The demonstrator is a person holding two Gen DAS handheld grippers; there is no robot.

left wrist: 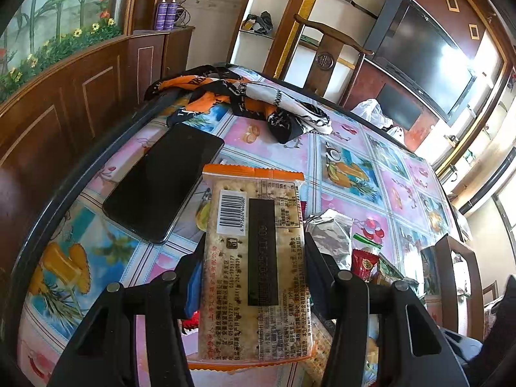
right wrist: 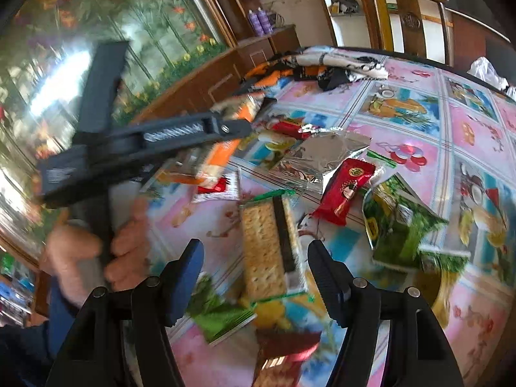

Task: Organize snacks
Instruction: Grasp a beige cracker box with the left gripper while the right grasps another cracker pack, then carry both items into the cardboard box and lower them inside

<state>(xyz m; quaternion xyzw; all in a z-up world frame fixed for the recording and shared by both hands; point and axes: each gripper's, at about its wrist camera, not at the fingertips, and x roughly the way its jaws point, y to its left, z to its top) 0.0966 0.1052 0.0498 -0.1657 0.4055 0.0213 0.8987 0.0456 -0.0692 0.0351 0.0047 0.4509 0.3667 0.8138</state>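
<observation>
Left gripper point(left wrist: 254, 254) pinching an orange-edged cracker packet point(left wrist: 254, 267), holding it above the tablecloth point(left wrist: 348, 148), just beside a black phone point(left wrist: 161, 187). Right gripper point(right wrist: 254, 274) standing spread, gripping nothing, hovering over a green-edged cracker packet point(right wrist: 267, 248) lying on the cloth. Lying near it: red snack point(right wrist: 345, 190), silver wrapper point(right wrist: 316, 158), green bag point(right wrist: 403, 225).

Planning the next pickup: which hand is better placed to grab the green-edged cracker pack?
Right. Its gripper is open with the green-edged cracker pack between its fingers; the left gripper already holds the orange cracker pack.
</observation>
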